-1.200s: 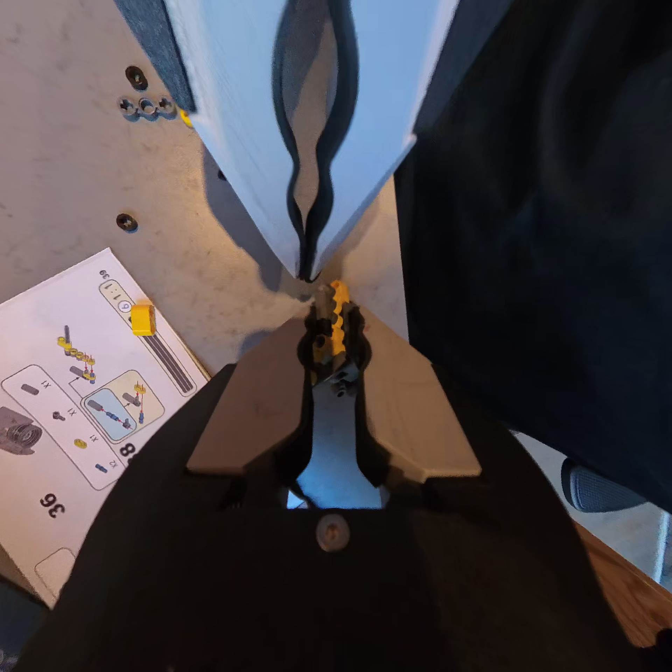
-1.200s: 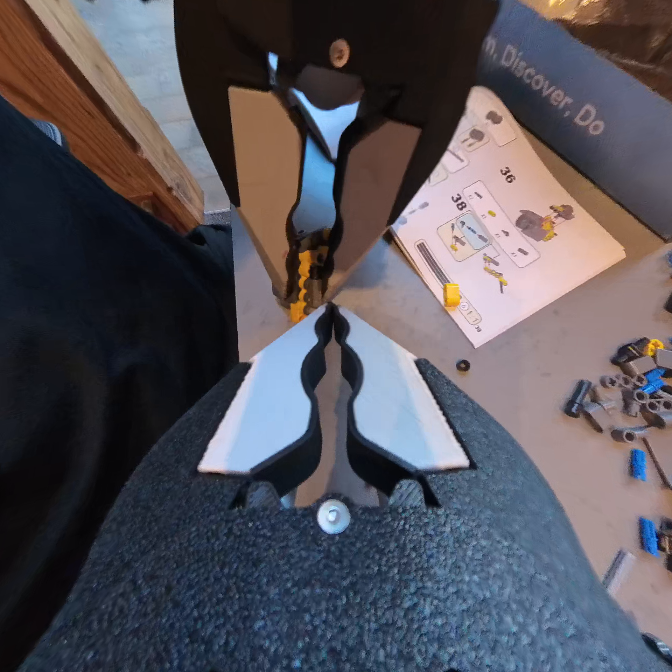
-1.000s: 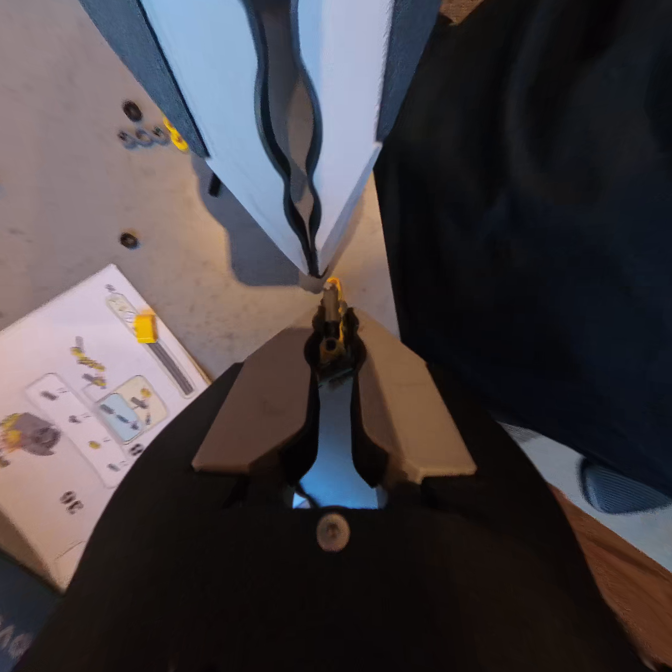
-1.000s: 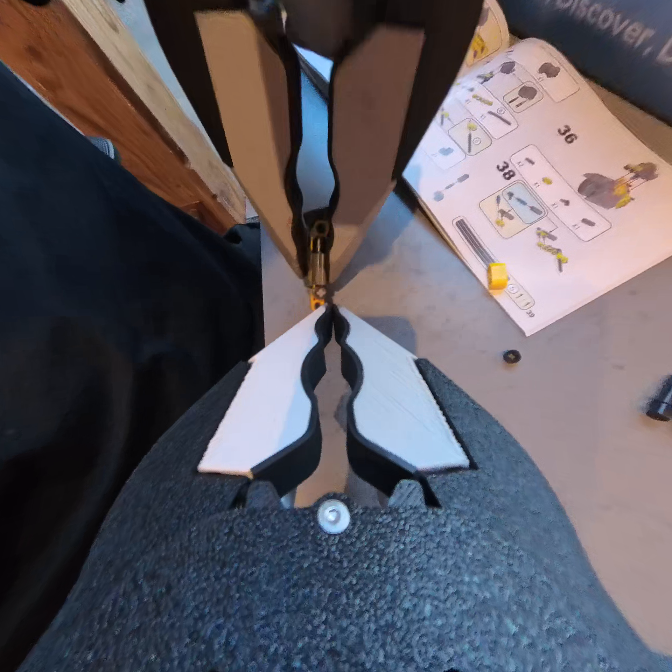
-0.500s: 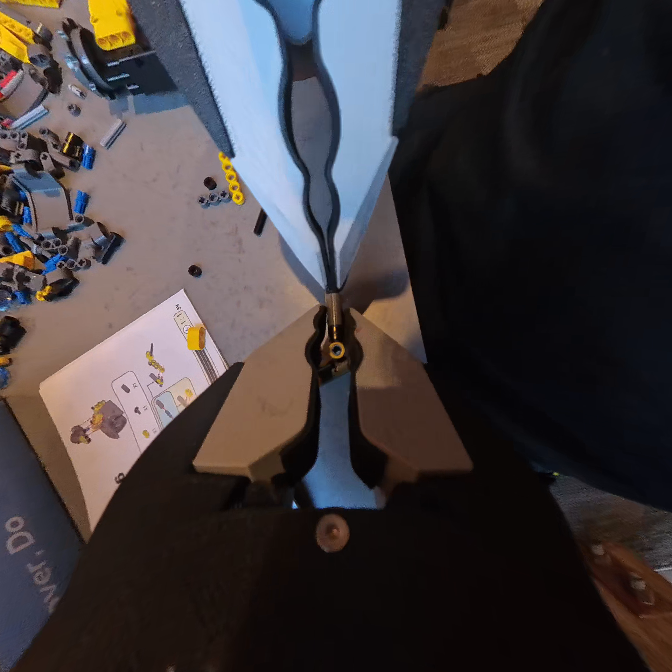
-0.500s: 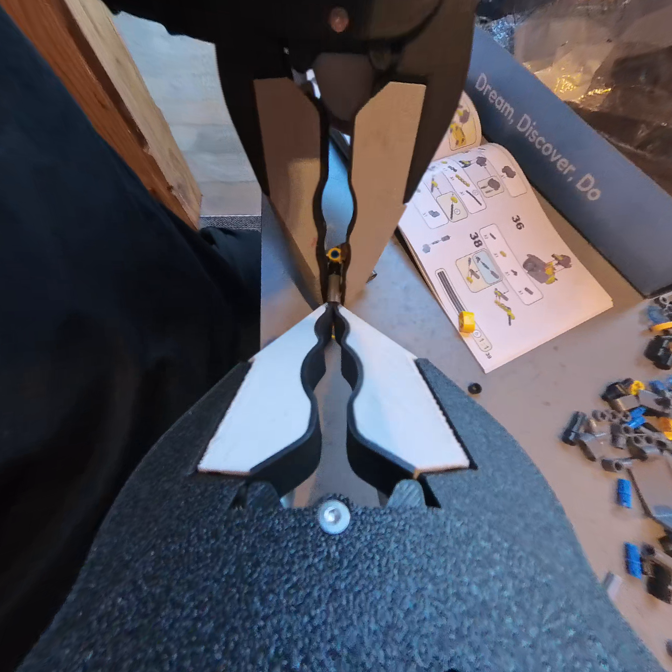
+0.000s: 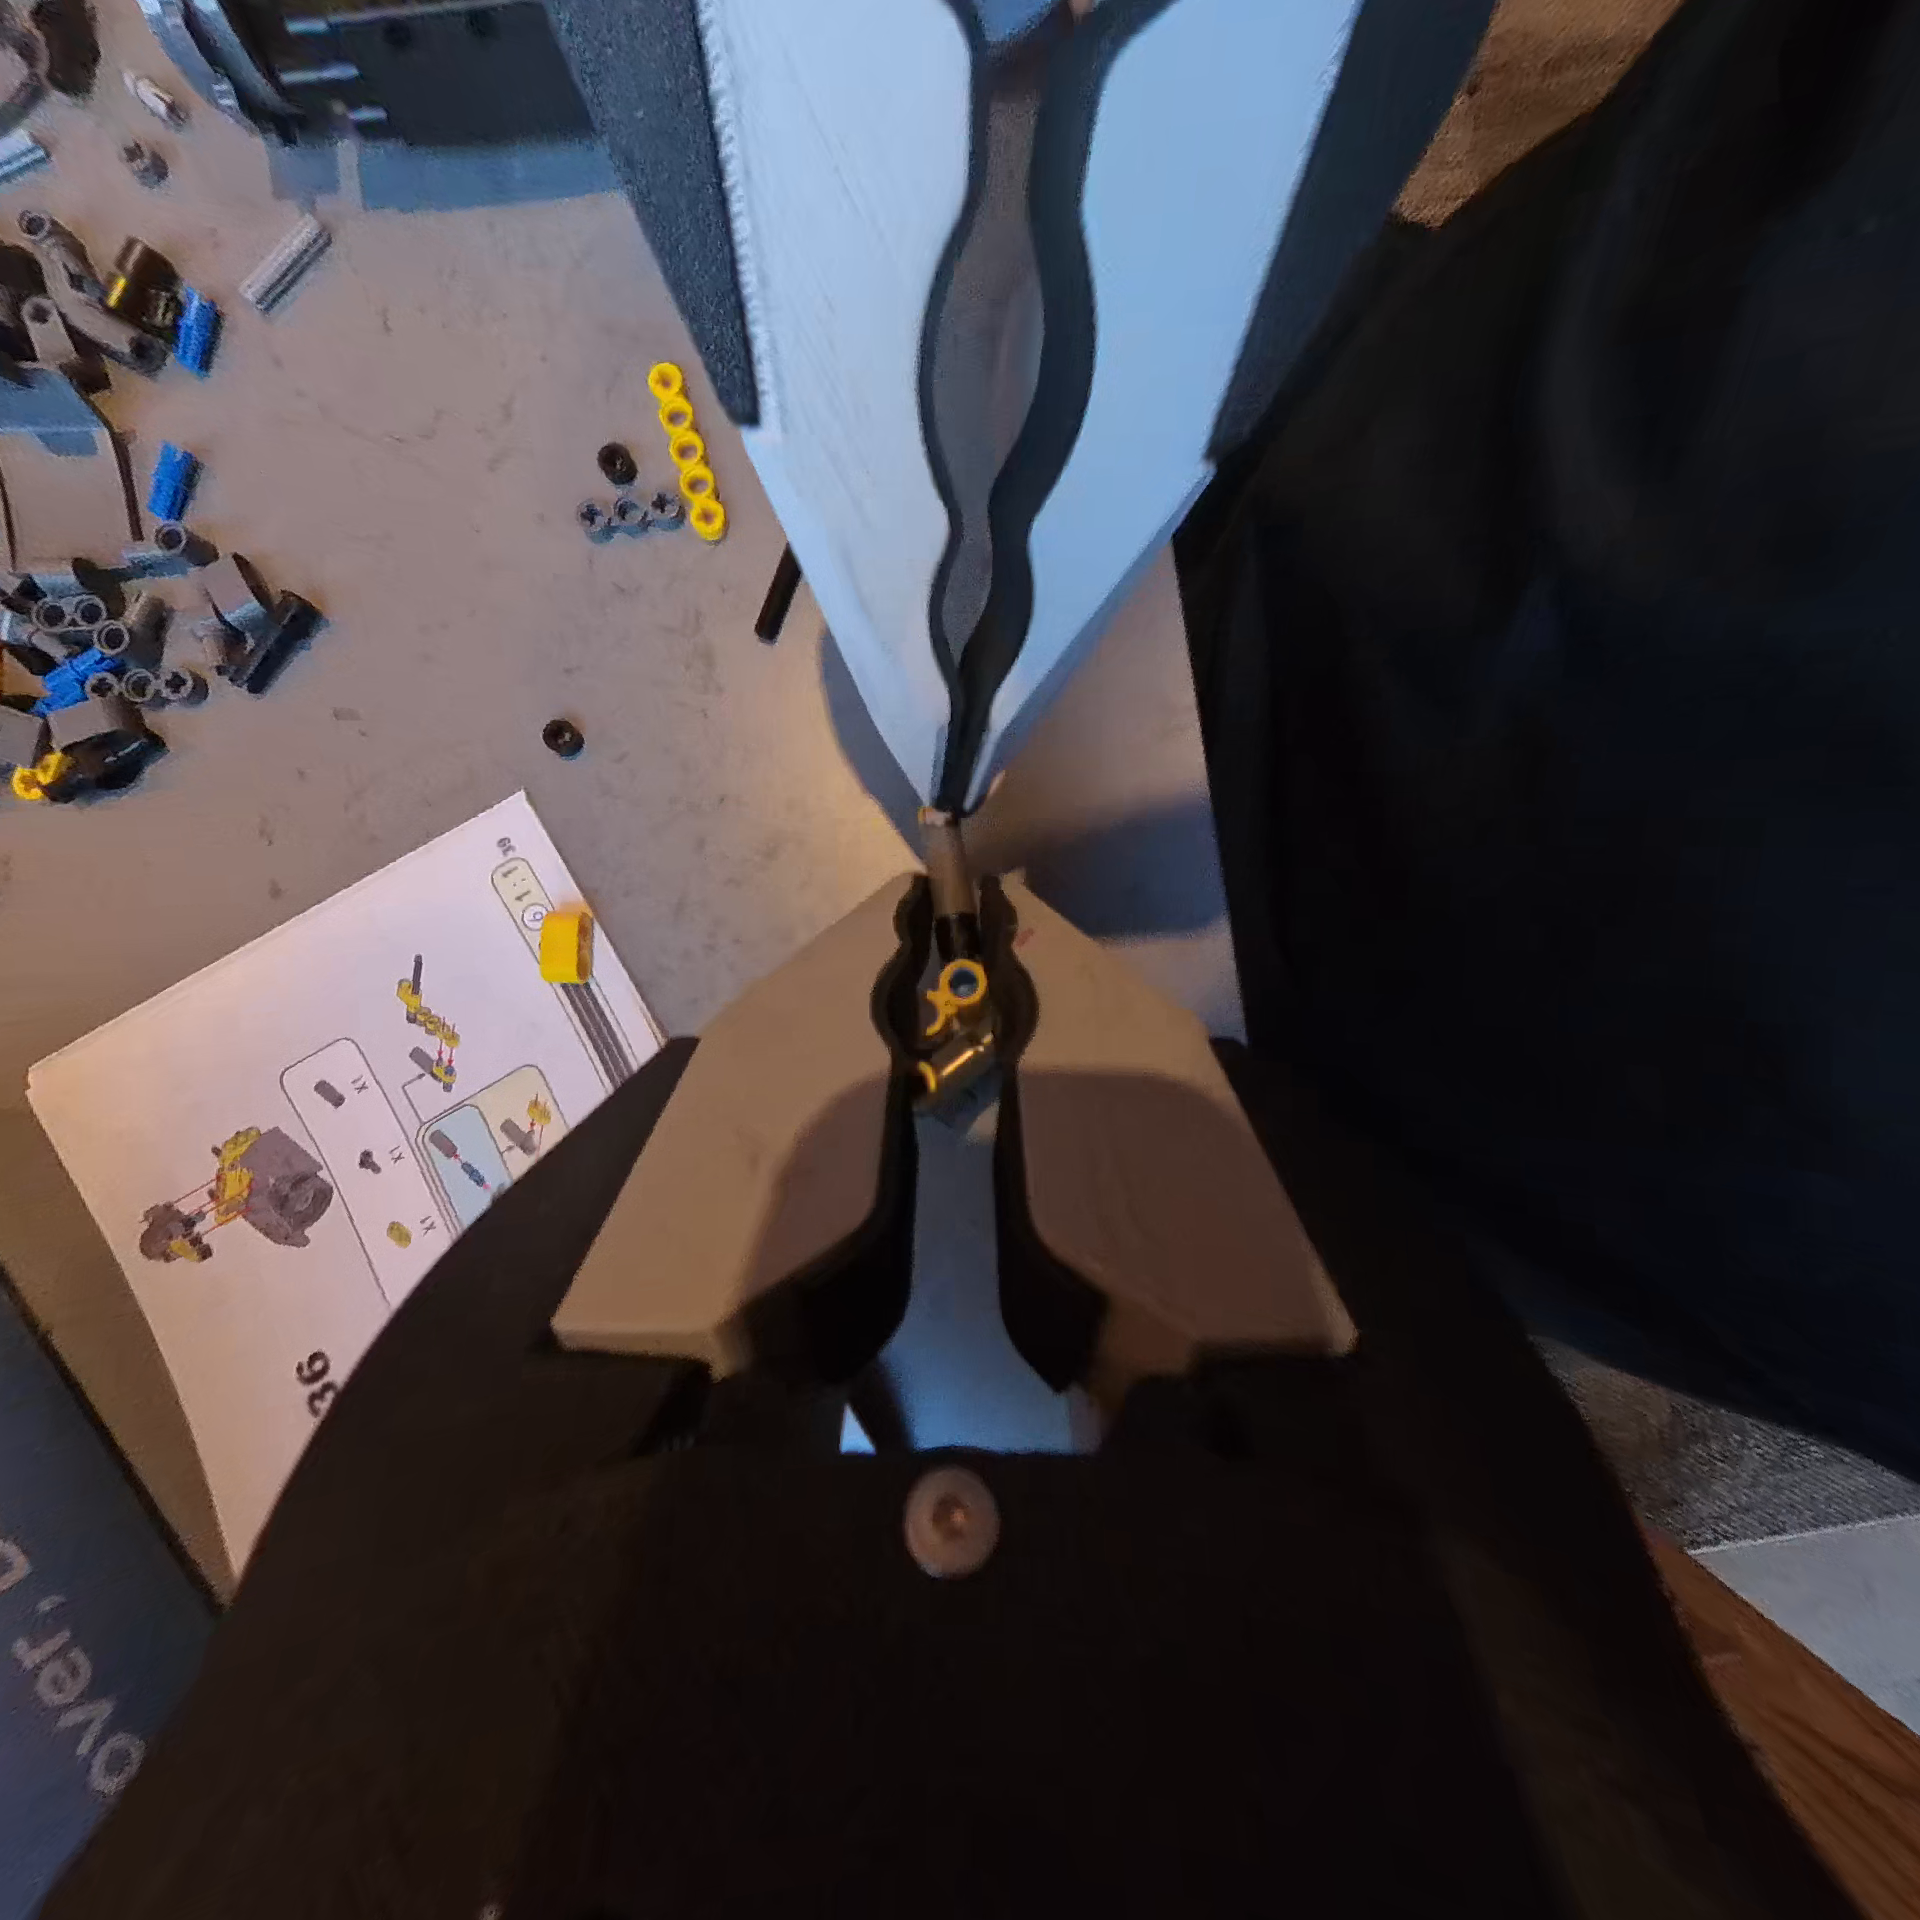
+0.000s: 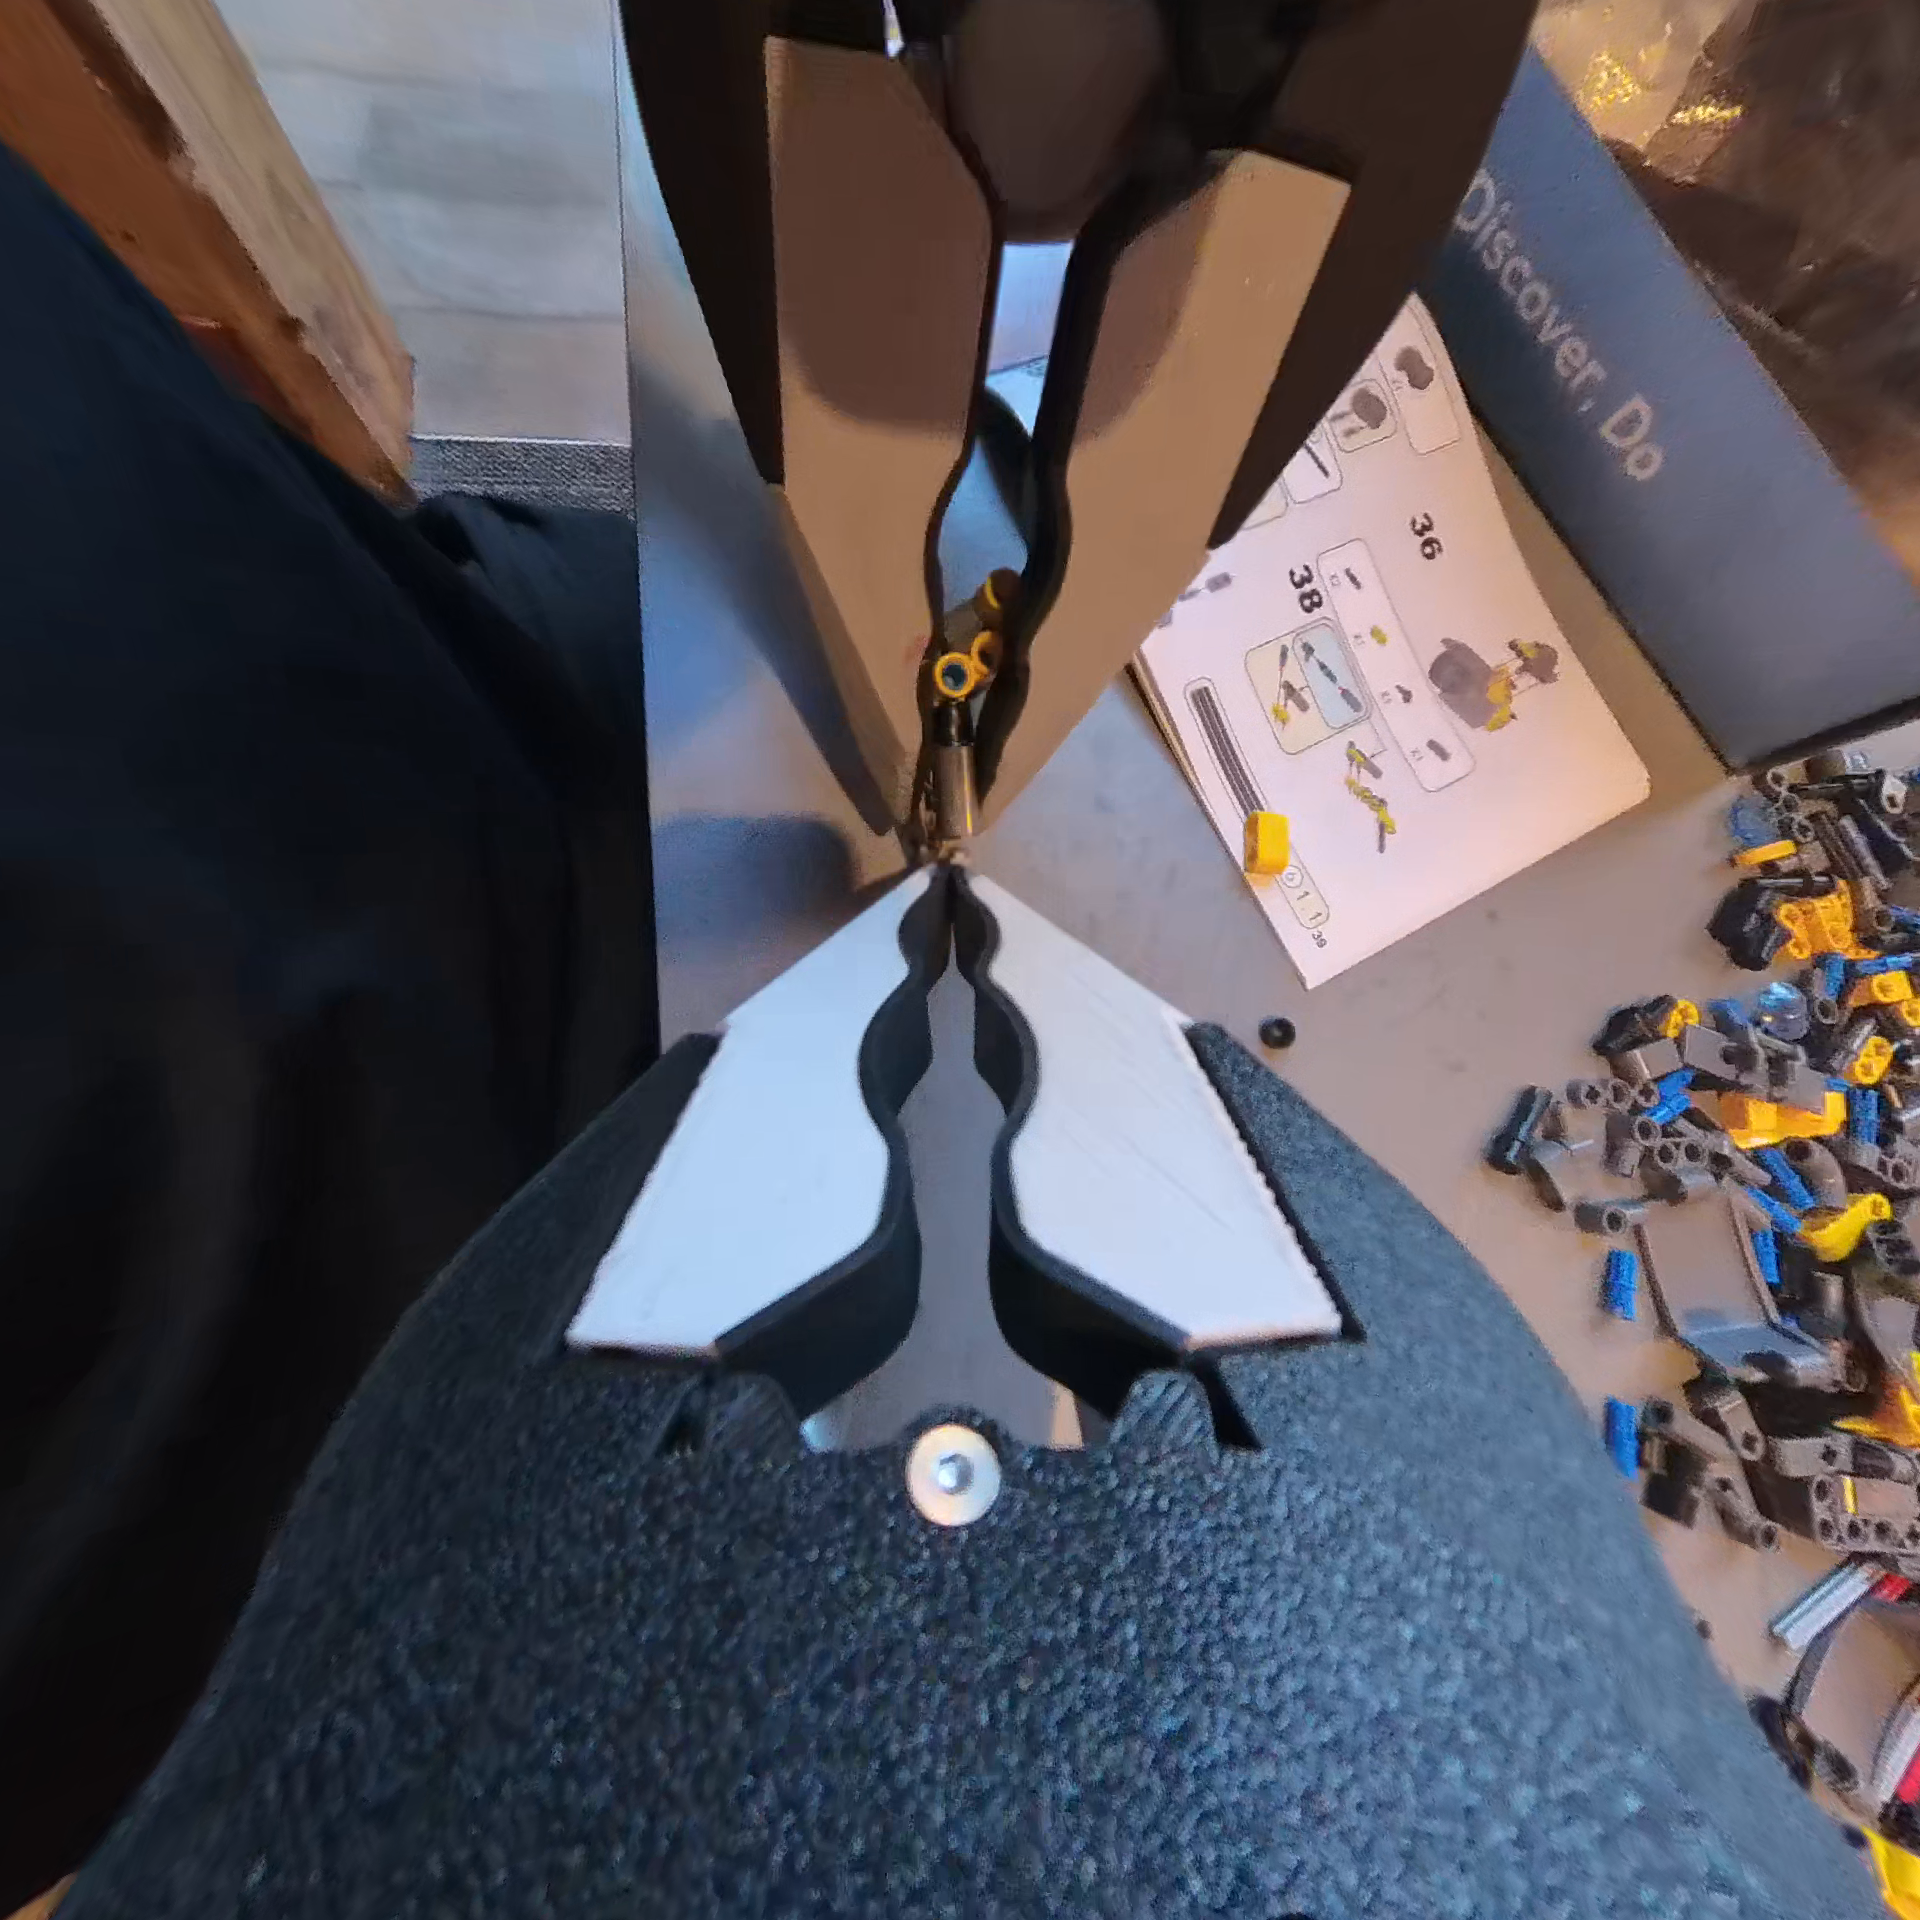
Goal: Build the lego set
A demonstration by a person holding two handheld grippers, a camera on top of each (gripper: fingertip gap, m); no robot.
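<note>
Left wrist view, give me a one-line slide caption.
Left gripper clamps a small grey-and-yellow assembly, its tip meeting the shut right gripper above the instruction booklet.

The two grippers meet tip to tip, pointing straight at each other. The left gripper (image 7: 951,914), with tan fingers (image 7: 769,1143), is pinched tight on something small. The right gripper (image 8: 948,883), its pale fingers (image 8: 790,1143) pressed together at the tips, nips that thing's outer end.

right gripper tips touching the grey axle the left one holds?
Touching. In the left wrist view the right gripper pinches the tip of the grey axle, which sticks out of the left gripper, with no gap between them.
</note>
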